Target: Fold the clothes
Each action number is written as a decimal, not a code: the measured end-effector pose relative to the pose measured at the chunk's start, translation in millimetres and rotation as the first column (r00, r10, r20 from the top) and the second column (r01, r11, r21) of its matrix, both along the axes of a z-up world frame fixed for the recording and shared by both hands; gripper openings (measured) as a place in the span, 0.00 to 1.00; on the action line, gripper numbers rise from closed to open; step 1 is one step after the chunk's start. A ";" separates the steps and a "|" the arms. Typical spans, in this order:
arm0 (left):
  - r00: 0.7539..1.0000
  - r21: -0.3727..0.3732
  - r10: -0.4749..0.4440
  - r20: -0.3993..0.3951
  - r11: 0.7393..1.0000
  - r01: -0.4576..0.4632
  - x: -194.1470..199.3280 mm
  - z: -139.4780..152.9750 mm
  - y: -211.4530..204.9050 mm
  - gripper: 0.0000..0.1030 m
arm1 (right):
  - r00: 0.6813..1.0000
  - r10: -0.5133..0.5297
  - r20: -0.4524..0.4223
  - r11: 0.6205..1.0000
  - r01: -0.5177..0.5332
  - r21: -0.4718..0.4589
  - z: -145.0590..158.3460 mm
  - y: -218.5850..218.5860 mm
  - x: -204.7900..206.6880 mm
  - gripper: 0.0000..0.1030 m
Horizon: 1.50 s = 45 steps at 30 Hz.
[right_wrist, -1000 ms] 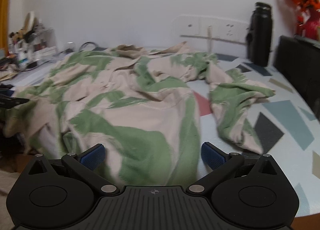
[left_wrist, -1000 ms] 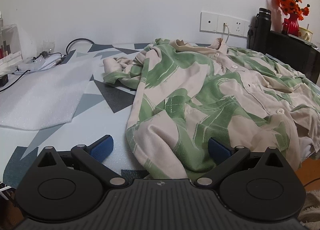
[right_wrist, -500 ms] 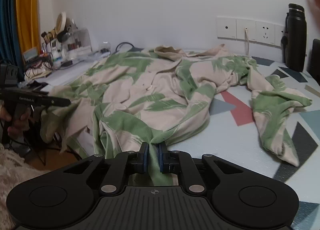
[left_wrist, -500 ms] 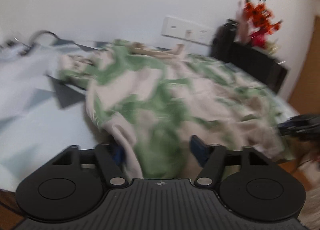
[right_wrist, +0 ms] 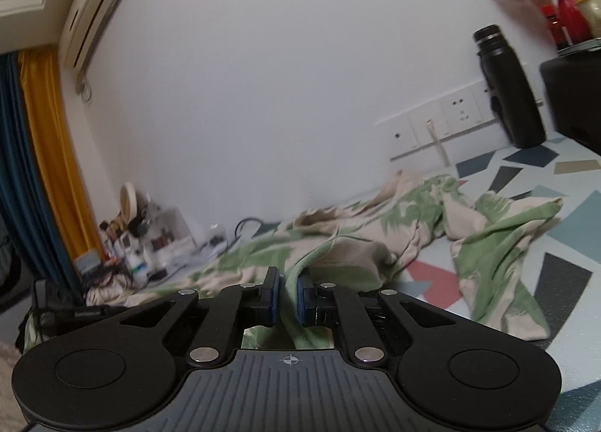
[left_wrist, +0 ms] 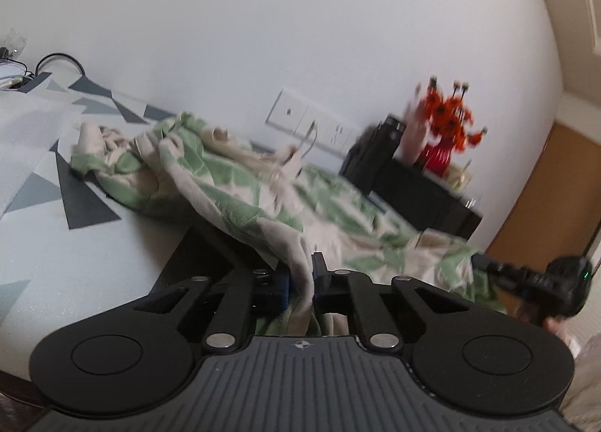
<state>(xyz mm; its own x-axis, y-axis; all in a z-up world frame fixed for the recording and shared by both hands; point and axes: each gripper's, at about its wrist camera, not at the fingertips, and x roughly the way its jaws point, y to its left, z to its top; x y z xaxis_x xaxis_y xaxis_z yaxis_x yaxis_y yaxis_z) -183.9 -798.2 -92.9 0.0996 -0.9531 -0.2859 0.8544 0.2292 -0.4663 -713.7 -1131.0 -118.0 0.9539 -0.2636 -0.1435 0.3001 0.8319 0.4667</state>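
A beige shirt with green leaf print (left_wrist: 240,199) lies crumpled across the patterned table (left_wrist: 75,244). My left gripper (left_wrist: 300,283) is shut on the shirt's hem, and the cloth rises taut from the table into its jaws. In the right wrist view the same shirt (right_wrist: 413,214) spreads toward the wall, one sleeve trailing right. My right gripper (right_wrist: 287,298) is shut on another part of the hem, a green fold pinched between its blue pads. The right gripper (left_wrist: 526,274) also shows at the right edge of the left wrist view, held by a hand.
A black bottle (right_wrist: 507,86), a black box (left_wrist: 424,199) and a red vase of orange flowers (left_wrist: 447,131) stand at the table's far right by the wall sockets (right_wrist: 432,128). Cosmetics clutter (right_wrist: 142,233) and cables (left_wrist: 56,60) sit at the far left.
Both grippers went from open to shut on the shirt's hem, the right one first. Both have since lifted and tilted up, pulling the cloth off the table.
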 end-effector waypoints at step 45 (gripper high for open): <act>0.902 0.412 -0.194 0.386 0.911 0.019 -2.7 4.5 -190.7 0.08 | 0.782 -0.162 -0.602 0.935 -0.072 -0.346 -19.8 -76.4 208.1 0.09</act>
